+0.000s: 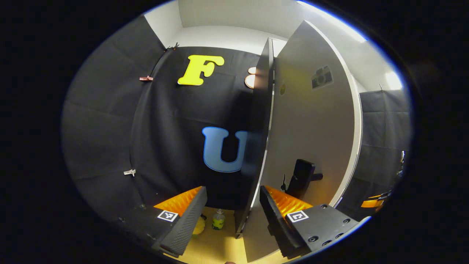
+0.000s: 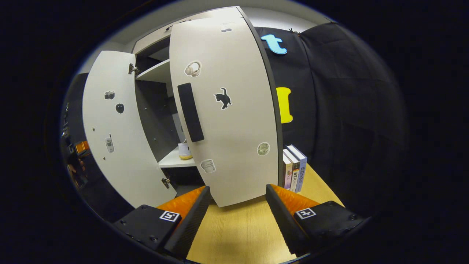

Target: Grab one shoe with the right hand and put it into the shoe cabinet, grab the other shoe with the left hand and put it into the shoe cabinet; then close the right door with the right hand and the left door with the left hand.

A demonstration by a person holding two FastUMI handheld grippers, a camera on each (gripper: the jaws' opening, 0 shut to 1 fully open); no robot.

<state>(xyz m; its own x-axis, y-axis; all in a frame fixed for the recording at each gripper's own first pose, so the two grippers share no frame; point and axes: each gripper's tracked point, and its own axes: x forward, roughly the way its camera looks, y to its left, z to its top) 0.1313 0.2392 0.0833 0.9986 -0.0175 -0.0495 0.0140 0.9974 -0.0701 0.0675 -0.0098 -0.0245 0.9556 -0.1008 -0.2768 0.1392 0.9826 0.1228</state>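
1. Your right door (image 2: 227,110) hides most of the cabinet's inside; you can't see any shoes there.
2. Your left door (image 1: 311,124) blocks everything behind it.
3. The bottle (image 1: 218,220) is too small to make out.

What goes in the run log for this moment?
stage: door closing | right door: partly closed, untouched | left door: open, edge between left gripper jaws, no contact | right gripper: open

Both views close, facing cabinet doors (image 2: 227,110) – shared.
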